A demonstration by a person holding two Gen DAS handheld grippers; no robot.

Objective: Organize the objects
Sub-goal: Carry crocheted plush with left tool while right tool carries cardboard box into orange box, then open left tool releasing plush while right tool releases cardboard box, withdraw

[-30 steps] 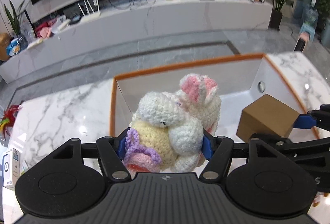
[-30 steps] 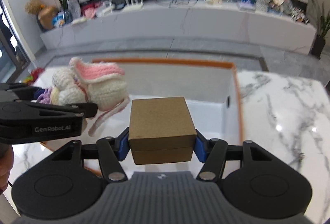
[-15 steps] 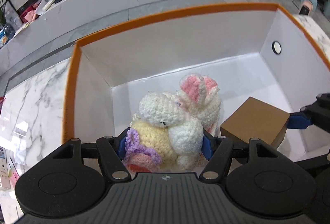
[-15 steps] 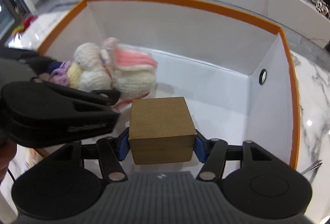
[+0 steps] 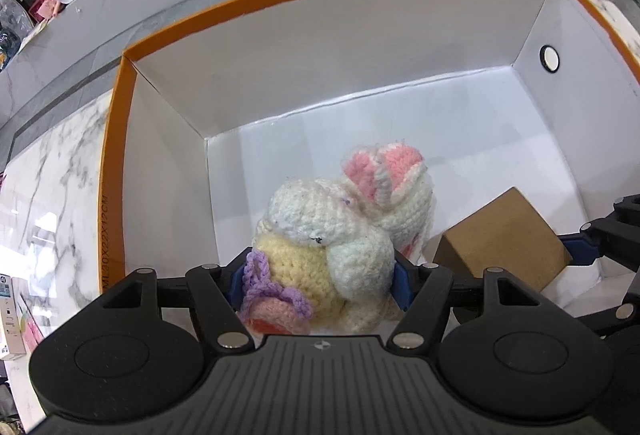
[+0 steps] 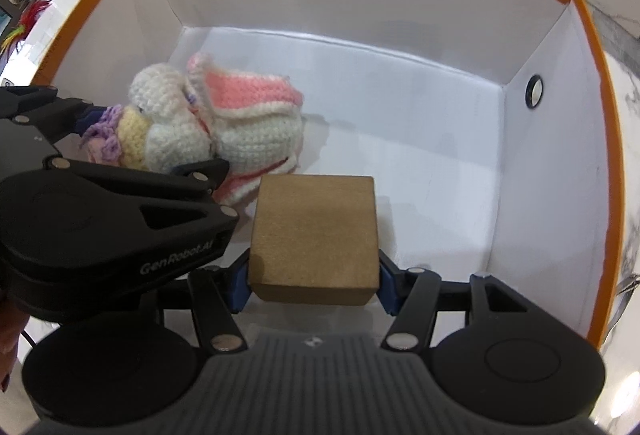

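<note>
I am holding both loads inside the white storage box (image 5: 360, 47), the one with the orange rim, and neither is set down for certain yet. My left gripper (image 5: 320, 275) is clenched on the crocheted bunny doll (image 5: 332, 235), its blue pads pressing into the yarn on both sides. The doll is hanging low toward the box's left wall, pink-lined ears pointing at the far wall. My right gripper (image 6: 314, 281) is grasping the brown cardboard box (image 6: 316, 231) by its two side faces, near the middle of the box floor and well apart from the right wall with its round hole (image 6: 534, 91). In the right wrist view the doll's lower edge looks just beside the brown box's left corner; whether they are touching I cannot tell, nor whether either thing is resting on the floor.

So I am judging the carrying part done and the release left: both still need to be let go and my grippers lifted out. Nothing else lies in the box.

Compared with a second ago, both cameras are now looking steeply down into the box instead of across the marble tabletop (image 5: 52, 171) toward the long white counter. The far wall and floor are filling the views, so both loads are sitting deeper inside. The grips themselves look unchanged, and the doll and brown box are keeping the same side-by-side arrangement.
</note>
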